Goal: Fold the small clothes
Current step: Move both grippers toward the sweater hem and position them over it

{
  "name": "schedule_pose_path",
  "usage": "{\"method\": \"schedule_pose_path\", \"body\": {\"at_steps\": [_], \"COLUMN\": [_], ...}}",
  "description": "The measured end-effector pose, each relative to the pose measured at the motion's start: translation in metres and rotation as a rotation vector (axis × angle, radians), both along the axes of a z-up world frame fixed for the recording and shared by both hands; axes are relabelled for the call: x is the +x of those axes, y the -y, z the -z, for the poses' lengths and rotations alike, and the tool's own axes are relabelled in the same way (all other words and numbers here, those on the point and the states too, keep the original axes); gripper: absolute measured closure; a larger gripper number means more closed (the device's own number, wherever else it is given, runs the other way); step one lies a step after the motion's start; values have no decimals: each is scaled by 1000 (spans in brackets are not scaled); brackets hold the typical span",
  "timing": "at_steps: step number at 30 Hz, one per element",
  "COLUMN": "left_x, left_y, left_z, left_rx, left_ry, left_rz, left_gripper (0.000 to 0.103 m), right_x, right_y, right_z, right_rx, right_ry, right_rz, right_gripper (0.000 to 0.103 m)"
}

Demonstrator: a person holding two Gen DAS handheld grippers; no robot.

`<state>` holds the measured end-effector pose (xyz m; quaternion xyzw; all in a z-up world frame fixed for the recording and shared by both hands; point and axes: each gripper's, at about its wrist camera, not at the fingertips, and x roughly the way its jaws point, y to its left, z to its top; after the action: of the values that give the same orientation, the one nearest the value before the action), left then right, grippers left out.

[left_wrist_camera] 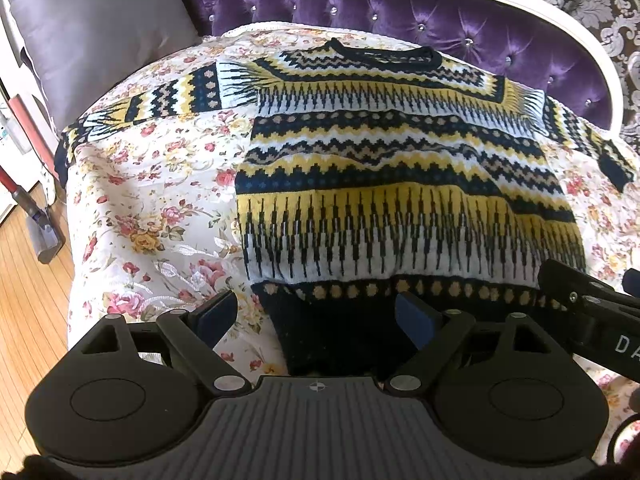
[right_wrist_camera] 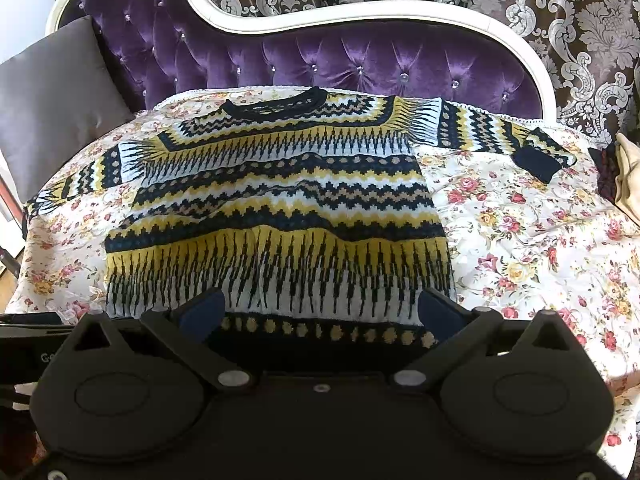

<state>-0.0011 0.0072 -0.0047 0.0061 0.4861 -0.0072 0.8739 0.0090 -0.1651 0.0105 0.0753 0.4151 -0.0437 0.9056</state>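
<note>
- The left hand-held gripper (left_wrist_camera: 316,318) is spread wide and pinches nothing. Its left pad sits over the floral cover just off the sweater's lower left corner; its right pad sits over the dark hem. Whether either pad touches the cloth cannot be told.
- The right hand-held gripper (right_wrist_camera: 320,314) is also spread wide and empty, its two blue pads straddling the hem at the bottom centre of the right view. Contact cannot be told here either.
- In the left view the other tool shows as a black bar at the lower right edge, close beside the left one.
- The sweater (left_wrist_camera: 396,176) lies flat, front up, on the cover (left_wrist_camera: 152,208), filling the middle of both views. The collar sits near the top, by the purple sofa back (right_wrist_camera: 360,60). One sleeve runs to the upper left, and the other to the upper right with its dark cuff turned back.
- Judgement: the fold is not begun, and the step in hand is taking hold of the hem or a side.
- To do it well, each tool should likely close on both knit layers at a bottom corner, not on the cover beneath.
- The two lifts should rise together so the stripes stay level.
- The sleeves probably want laying across the body first, or they will trail out of the fold.
- The knit looks thick and slack, so a shallow bite may slip.
- A grey cushion (left_wrist_camera: 92,20) sits at the upper left, clear of the work.
</note>
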Motion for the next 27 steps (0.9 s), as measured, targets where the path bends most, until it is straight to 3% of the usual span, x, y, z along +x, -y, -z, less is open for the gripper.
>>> {"method": "schedule_pose_path", "body": {"at_steps": [27], "left_x": [3], "left_y": [-1], "left_z": [1], "left_rx": [11], "left_ry": [-3], "left_rz": [0], "left_gripper": [17], "right_x": [2], "right_y": [-2], "right_z": [3], "right_rx": [18], "right_ry": [-2], "right_rz": [-5], "right_gripper": [1]}}
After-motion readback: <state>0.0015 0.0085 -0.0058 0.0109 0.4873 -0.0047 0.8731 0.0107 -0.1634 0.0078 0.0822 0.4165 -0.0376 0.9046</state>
